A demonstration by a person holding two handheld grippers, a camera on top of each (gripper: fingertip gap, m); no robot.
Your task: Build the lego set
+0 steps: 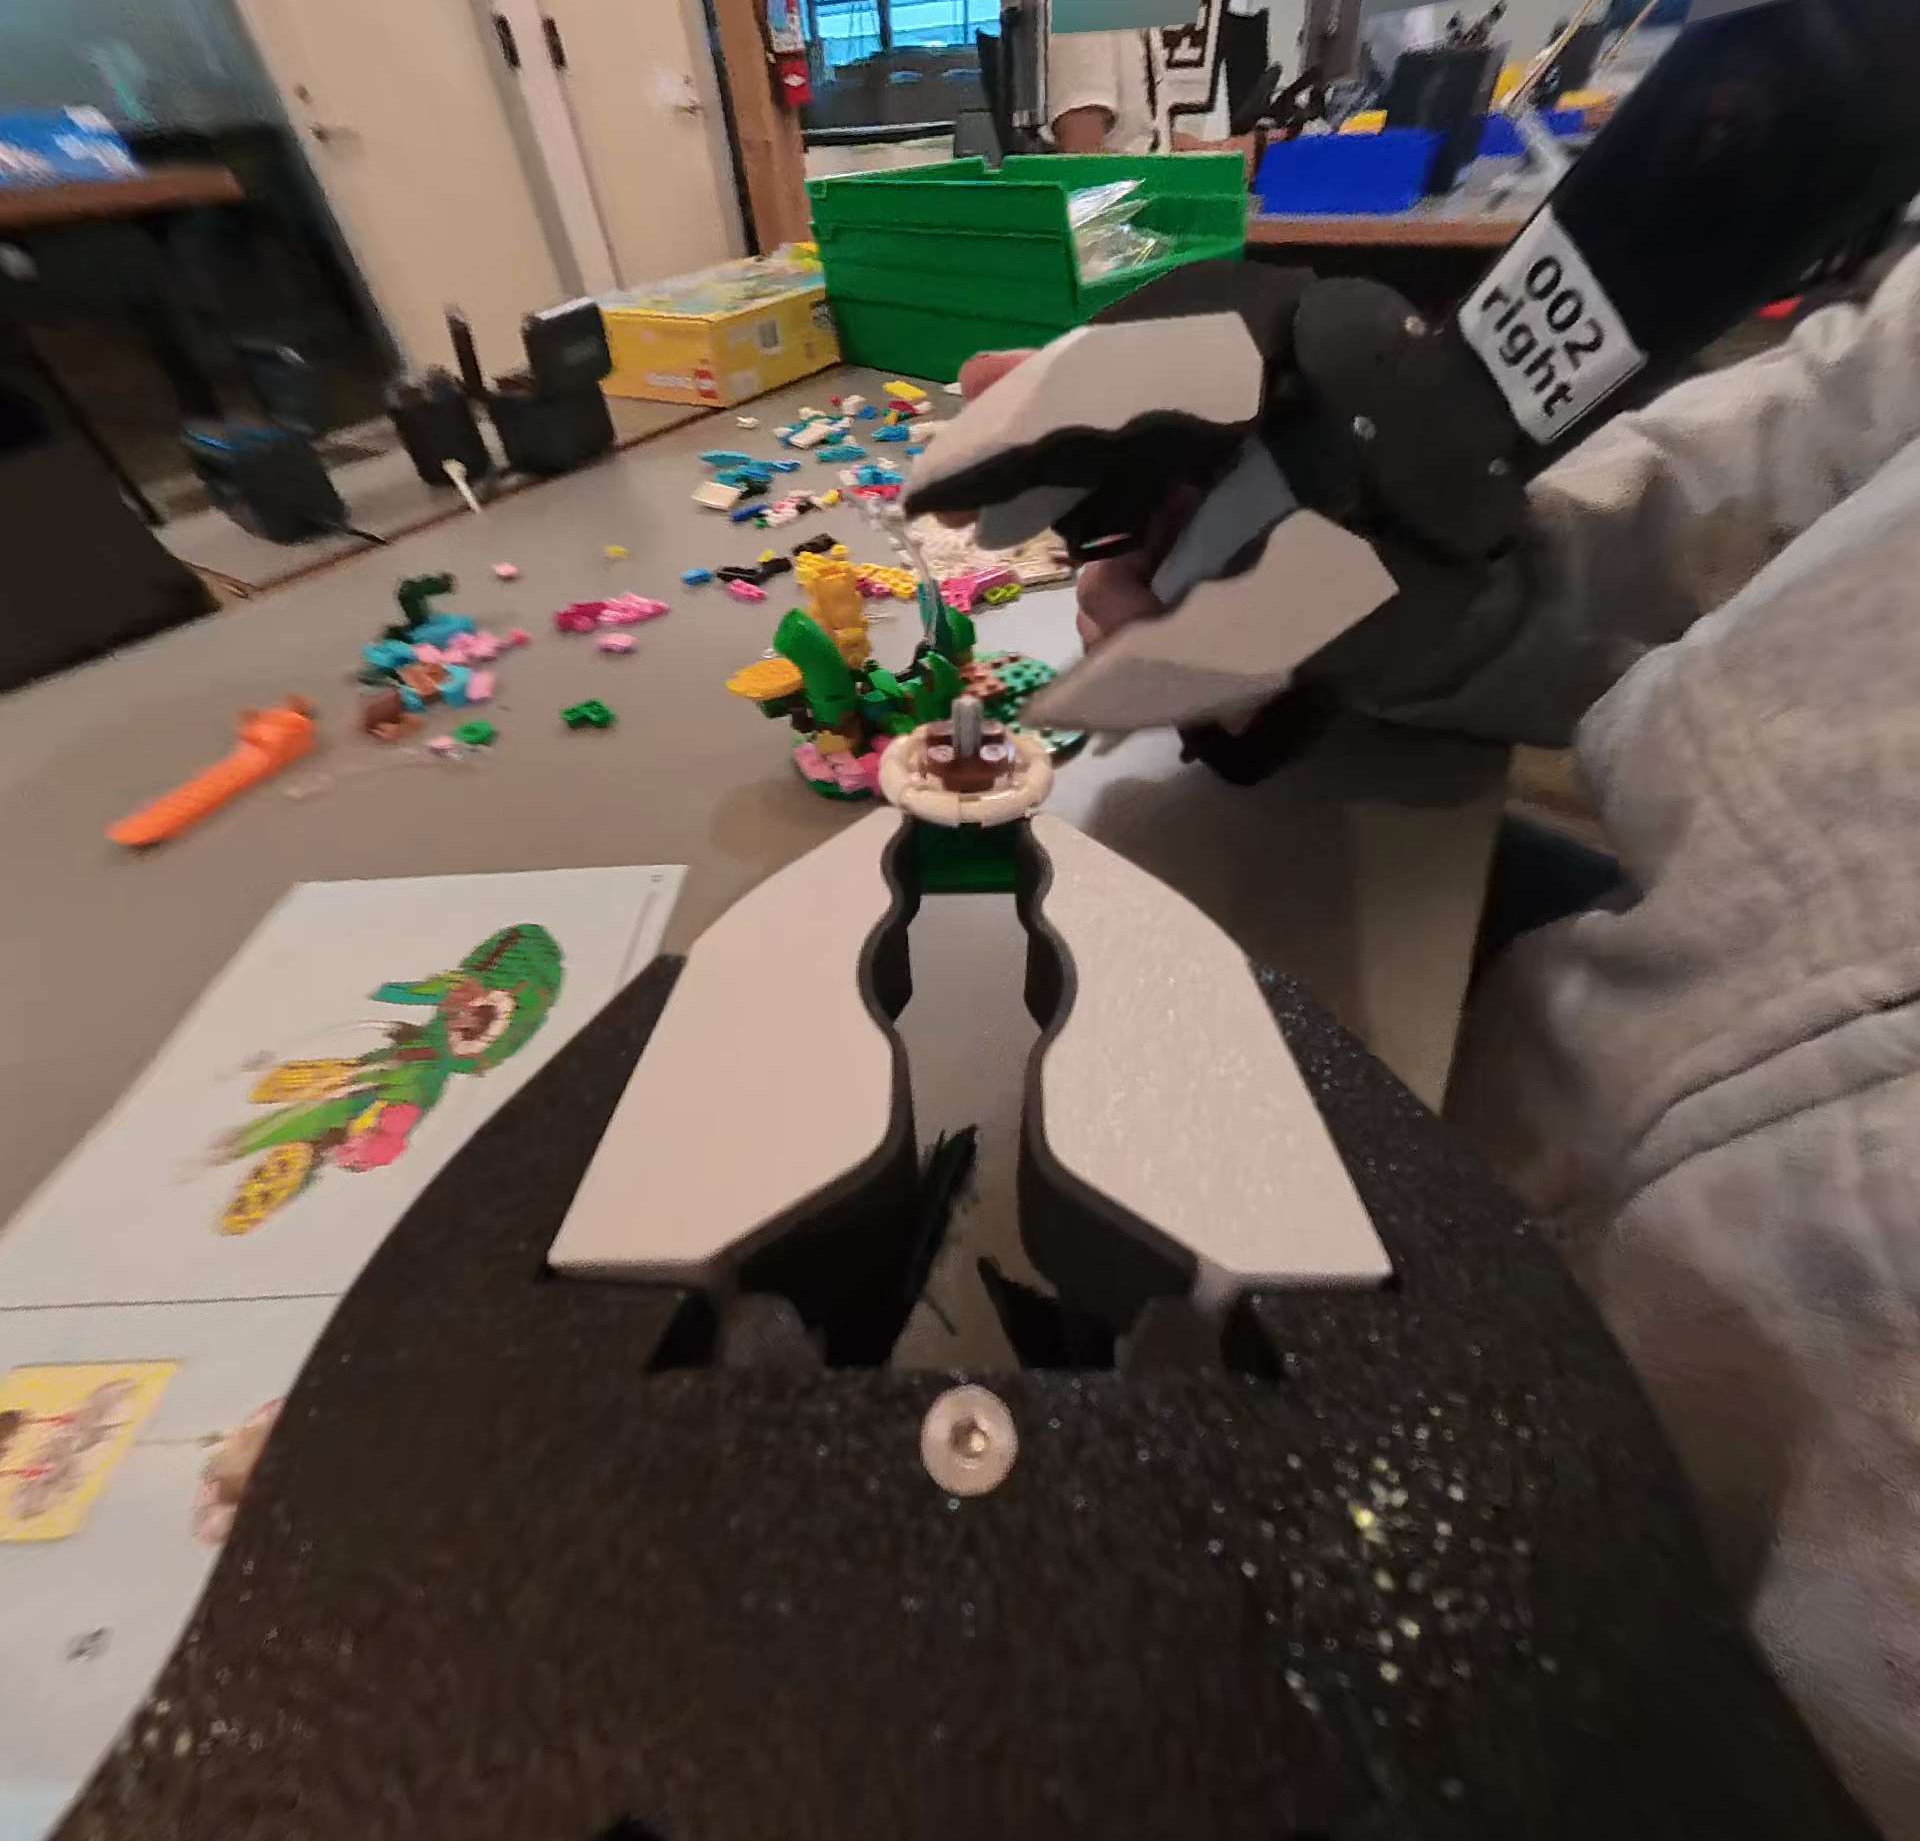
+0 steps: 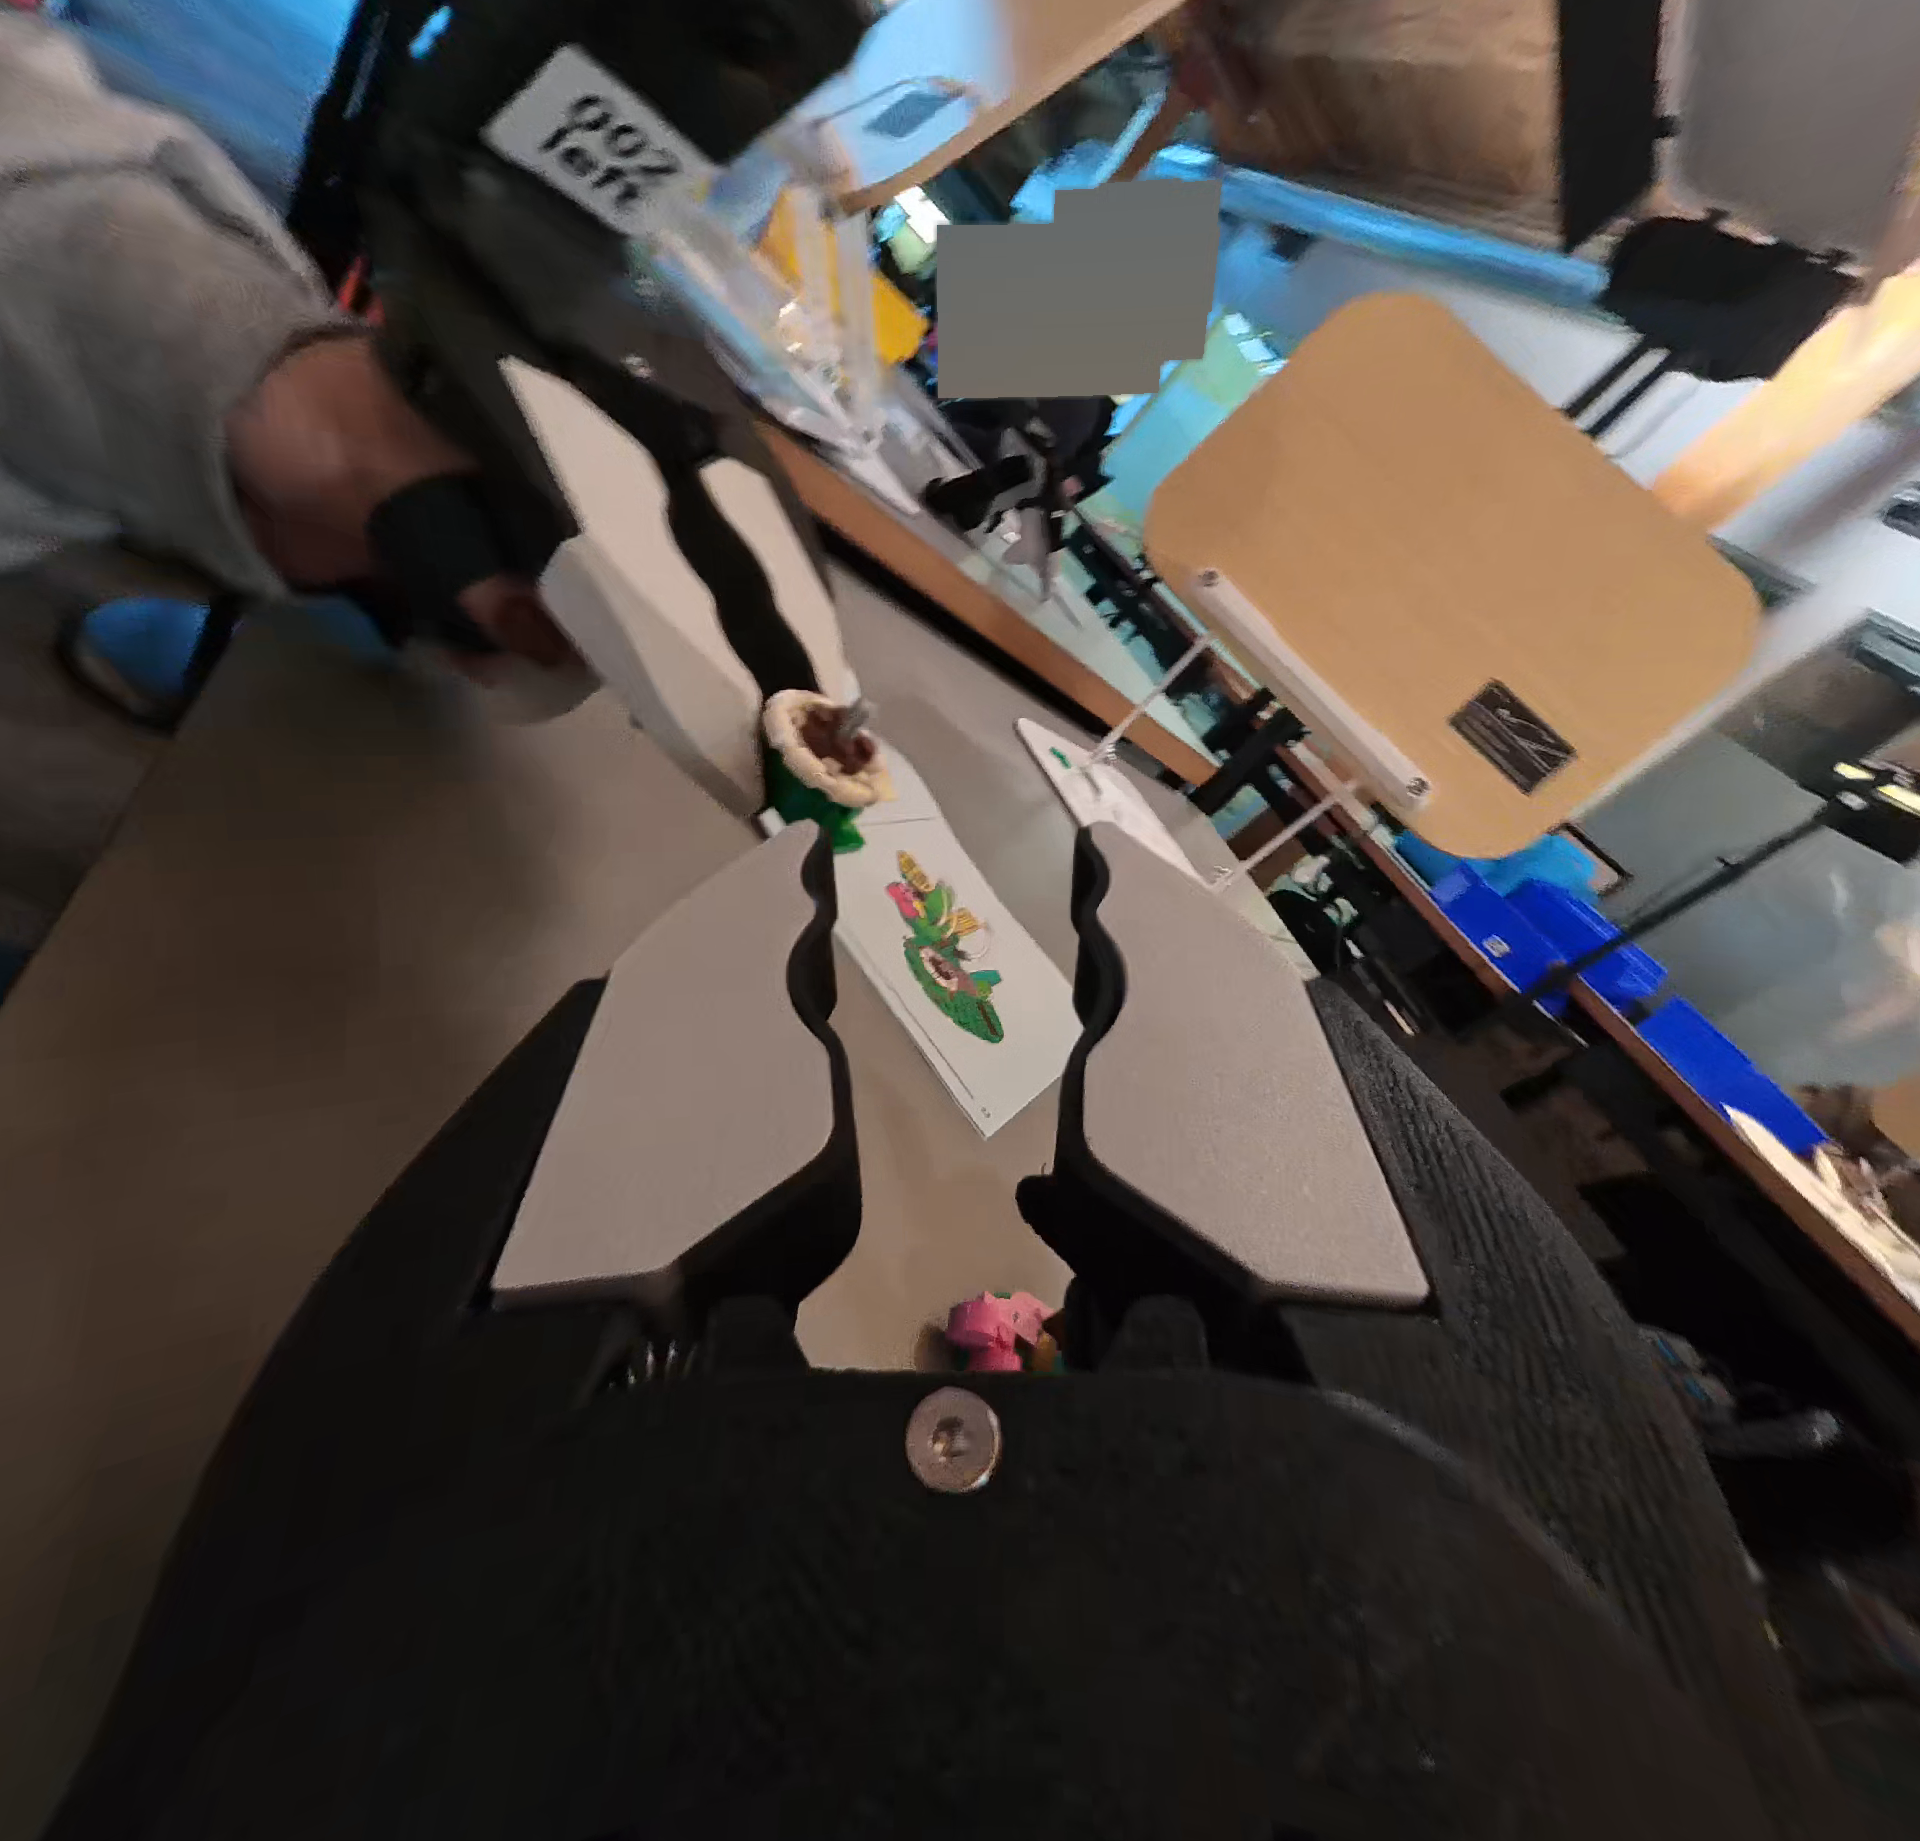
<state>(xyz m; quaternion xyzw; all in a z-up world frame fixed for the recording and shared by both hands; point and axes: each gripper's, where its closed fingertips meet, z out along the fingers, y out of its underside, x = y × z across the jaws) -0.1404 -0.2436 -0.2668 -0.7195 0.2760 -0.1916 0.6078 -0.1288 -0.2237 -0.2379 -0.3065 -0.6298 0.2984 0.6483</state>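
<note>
Here the left gripper is closed on a small brick flower, both fingertips pressed against its green base, with a cream ring, brown centre and grey peg standing just past the tips. Just beyond the flower sits a green brick plant model on the grey table. The right gripper stands wide open and holds nothing; the flower lies just off its left fingertip, and an instruction sheet lies on the table beneath the gap.
</note>
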